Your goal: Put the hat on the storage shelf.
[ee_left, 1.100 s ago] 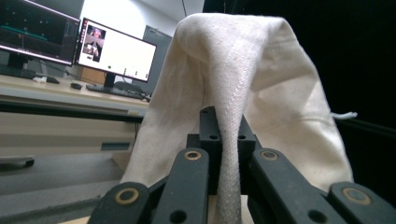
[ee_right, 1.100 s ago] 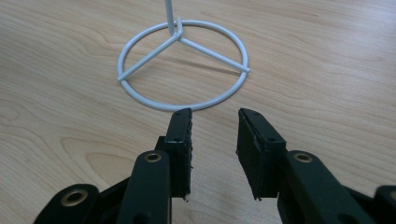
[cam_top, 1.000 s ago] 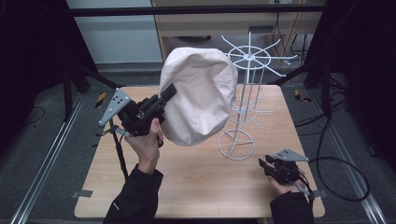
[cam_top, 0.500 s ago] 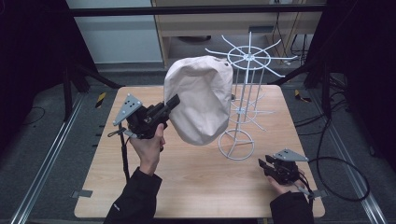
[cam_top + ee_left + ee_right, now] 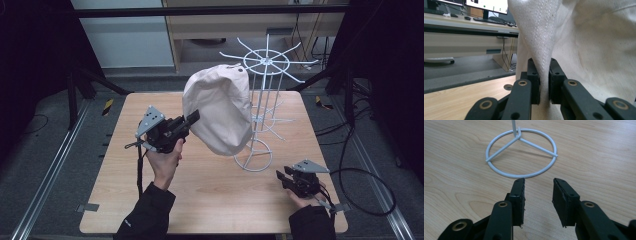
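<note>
A cream cloth hat (image 5: 220, 107) hangs in the air over the table, touching the white wire rack (image 5: 265, 95). My left gripper (image 5: 192, 118) is shut on a fold of the hat's edge. In the left gripper view the cream cloth (image 5: 544, 50) is pinched between the two black jaws of the left gripper (image 5: 544, 75). My right gripper (image 5: 281, 176) rests low on the table near the front right, open and holding nothing. In the right gripper view the right gripper (image 5: 538, 187) points at the rack's round base ring (image 5: 521, 155), a short way from it.
The wooden table (image 5: 125, 190) has bare room at the front and left. The rack's spoked top (image 5: 266, 61) spreads above the hat. A desk with monitors (image 5: 474, 5) stands beyond the table. Cables (image 5: 360, 170) trail off the right edge.
My left gripper has carried the hat to the right and slightly lower, closer against the wire rack. The right gripper has stayed in place.
</note>
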{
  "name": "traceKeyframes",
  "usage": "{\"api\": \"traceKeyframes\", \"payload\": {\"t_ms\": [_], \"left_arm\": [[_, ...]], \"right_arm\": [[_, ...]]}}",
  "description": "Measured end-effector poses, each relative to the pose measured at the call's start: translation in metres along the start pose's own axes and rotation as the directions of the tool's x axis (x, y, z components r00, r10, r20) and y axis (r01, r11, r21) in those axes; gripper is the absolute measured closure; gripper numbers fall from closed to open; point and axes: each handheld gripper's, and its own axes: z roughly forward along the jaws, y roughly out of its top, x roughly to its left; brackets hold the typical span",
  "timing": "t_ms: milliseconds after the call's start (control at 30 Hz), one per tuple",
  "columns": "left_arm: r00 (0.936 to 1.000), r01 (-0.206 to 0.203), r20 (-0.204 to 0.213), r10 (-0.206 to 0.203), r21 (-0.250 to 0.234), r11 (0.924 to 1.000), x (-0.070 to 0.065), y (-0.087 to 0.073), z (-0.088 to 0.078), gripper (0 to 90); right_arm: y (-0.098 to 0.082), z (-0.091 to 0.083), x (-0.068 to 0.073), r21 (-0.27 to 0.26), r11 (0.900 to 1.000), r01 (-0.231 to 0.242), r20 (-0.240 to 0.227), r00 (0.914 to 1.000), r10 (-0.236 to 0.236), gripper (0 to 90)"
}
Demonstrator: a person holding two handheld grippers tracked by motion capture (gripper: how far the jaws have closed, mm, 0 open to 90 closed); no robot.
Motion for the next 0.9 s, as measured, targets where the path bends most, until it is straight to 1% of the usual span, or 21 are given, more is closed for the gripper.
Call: {"api": "traceKeyframes", "payload": {"t_ms": [100, 133, 167, 233, 300, 333, 400, 467, 567, 600, 633, 667, 700, 733, 767, 833, 867, 900], "left_arm": [[1.0000, -0.008, 0.001, 0.008, 0.019, 0.9998, -0.001, -0.003, 0.002, 79.4], [0.9999, -0.013, -0.001, 0.013, 0.026, 0.9996, -0.001, -0.003, 0.003, 76.2], [0.9999, -0.017, 0.000, 0.017, 0.032, 0.9994, -0.002, -0.004, 0.003, 76.2], [0.9998, -0.022, -0.001, 0.022, 0.043, 0.9988, -0.002, -0.005, 0.004, 72.2], [0.9997, -0.025, -0.002, 0.025, 0.041, 0.9988, -0.002, -0.006, 0.004, 67.2], [0.9997, -0.025, -0.004, 0.026, 0.043, 0.9987, -0.002, -0.006, 0.003, 67.2], [0.9996, -0.024, -0.011, 0.025, 0.045, 0.9987, -0.002, -0.007, 0.002, 62.4], [0.9997, -0.023, -0.009, 0.024, 0.048, 0.9986, -0.002, -0.008, -0.001, 57.2], [0.9998, -0.021, -0.002, 0.021, 0.054, 0.9983, 0.000, -0.010, -0.008, 53.7], [0.9998, -0.020, 0.003, 0.020, 0.056, 0.9982, 0.001, -0.011, -0.011, 51.7], [0.9997, -0.023, 0.002, 0.023, 0.059, 0.9980, 0.004, -0.013, -0.017, 47.3], [0.9997, -0.023, 0.002, 0.023, 0.059, 0.9980, 0.004, -0.013, -0.017, 46.0], [0.9993, -0.035, -0.012, 0.036, 0.070, 0.9969, 0.006, -0.016, -0.023, 44.9], [0.9993, -0.035, -0.012, 0.036, 0.070, 0.9969, 0.006, -0.016, -0.023, 43.6], [0.9990, -0.040, -0.019, 0.042, 0.072, 0.9966, 0.008, -0.017, -0.027, 42.4], [0.9990, -0.036, -0.024, 0.037, 0.068, 0.9971, 0.011, -0.020, -0.034, 41.2], [0.9988, -0.037, -0.028, 0.039, 0.074, 0.9966, 0.012, -0.021, -0.037, 39.9], [0.9973, -0.052, -0.047, 0.056, 0.080, 0.9954, 0.015, -0.024, -0.044, 38.3]], "right_arm": [[0.000, 0.000, 0.000, 0.000, 1.000, -0.002, -0.001, 1.0000, 0.002, 61.9], [0.000, 0.000, 0.000, 0.000, 1.000, 0.000, 0.001, 1.0000, 0.000, 61.6], [0.000, 0.000, 0.000, 0.000, 1.000, 0.000, 0.001, 1.0000, 0.000, 61.6], [0.000, 0.000, 0.000, 0.003, 1.000, -0.003, -0.003, 1.0000, 0.003, 61.3], [0.000, 0.001, 0.000, 0.002, 1.000, 0.001, 0.001, 1.0000, -0.001, 61.2], [0.000, 0.001, 0.000, 0.002, 1.000, 0.001, 0.001, 1.0000, -0.001, 61.2], [0.000, 0.001, 0.000, 0.002, 1.000, 0.001, 0.001, 1.0000, -0.001, 61.1], [0.000, 0.001, 0.000, 0.001, 1.000, 0.002, 0.003, 1.0000, -0.002, 60.9], [0.000, 0.001, 0.000, 0.001, 1.000, 0.001, 0.003, 1.0000, -0.001, 60.5], [0.000, 0.001, 0.000, 0.001, 1.000, 0.002, 0.004, 1.0000, -0.002, 60.3], [0.000, 0.001, 0.000, 0.001, 1.000, 0.004, 0.006, 1.0000, -0.004, 59.9], [0.000, 0.001, 0.000, 0.001, 1.000, 0.004, 0.006, 1.0000, -0.004, 59.9], [-0.001, 0.001, 0.000, 0.000, 1.000, 0.001, 0.008, 1.0000, -0.001, 59.3], [-0.001, 0.001, 0.000, 0.000, 1.000, 0.001, 0.008, 1.0000, -0.001, 59.3], [-0.001, 0.001, -0.001, 0.000, 1.000, 0.000, 0.008, 1.0000, 0.000, 58.9], [-0.001, 0.001, -0.001, -0.001, 1.000, 0.001, 0.009, 1.0000, -0.001, 58.7], [-0.001, 0.001, -0.001, -0.002, 1.000, 0.001, 0.009, 1.0000, -0.001, 58.3], [-0.001, 0.001, 0.000, -0.001, 1.000, -0.006, 0.008, 1.0000, 0.006, 57.4]]}}
